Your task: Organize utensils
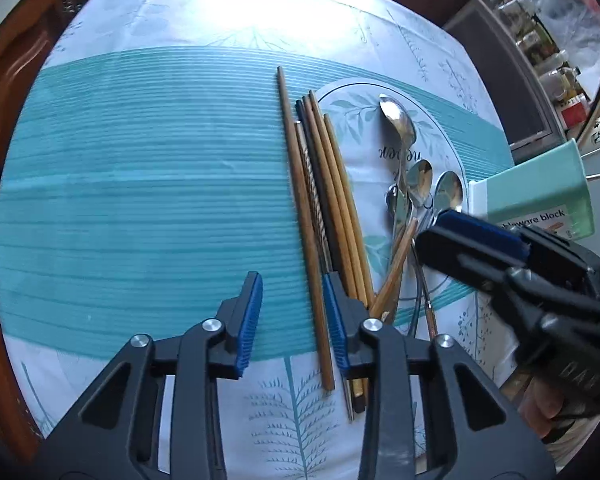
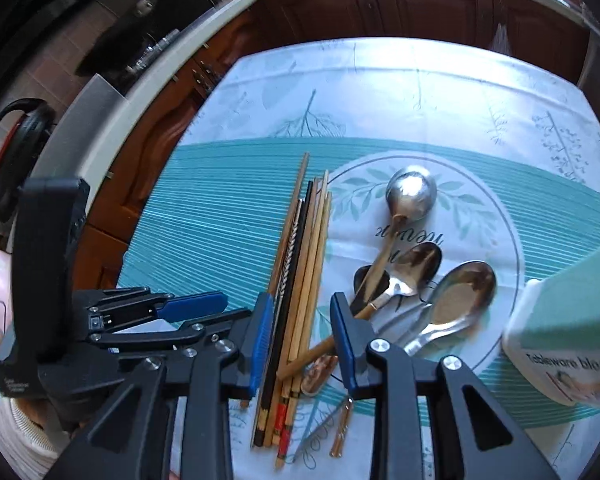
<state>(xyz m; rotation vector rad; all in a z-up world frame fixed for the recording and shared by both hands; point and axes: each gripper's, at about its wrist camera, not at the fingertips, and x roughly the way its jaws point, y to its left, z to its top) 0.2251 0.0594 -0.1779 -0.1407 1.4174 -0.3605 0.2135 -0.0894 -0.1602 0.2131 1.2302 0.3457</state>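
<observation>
The chopsticks [image 1: 320, 208] lie in a tight bundle on the patterned cloth covering the counter [image 1: 140, 200], with the spoons [image 2: 420, 276] heaped just beside them on the printed circle, some handles crossing toward the sticks. A pale green box [image 2: 568, 320] labelled "Tableware block" stands at the right edge of the cloth, near the spoons.

The left hand-held gripper [image 1: 292, 320] hangs wide open over the near ends of the chopsticks and grips nothing; one brown stick passes between its jaws, while its right pad sits over the rest of the bundle. The right hand-held gripper [image 2: 300, 336] is likewise spread wide and empty, straddling several sticks, with a wooden spoon handle running under its right finger.

The likely trouble is a mixed or partial grab. Closing the right one here would probably catch that spoon handle along with the sticks, or pinch only some, so the others roll or fan out across the cloth. The sticks are thin, smooth and of differing lengths, so a loose squeeze may let them slide or pivot. The two tools also sit close together over the same ends and could knock each other.

How high either tool is above the sticks cannot be judged. The near ends of several sticks vanish behind the fingers. How many spoons are stacked is hard to count, and the box is cut off, so its openings are unseen. A bright glare washes out the far cloth.
</observation>
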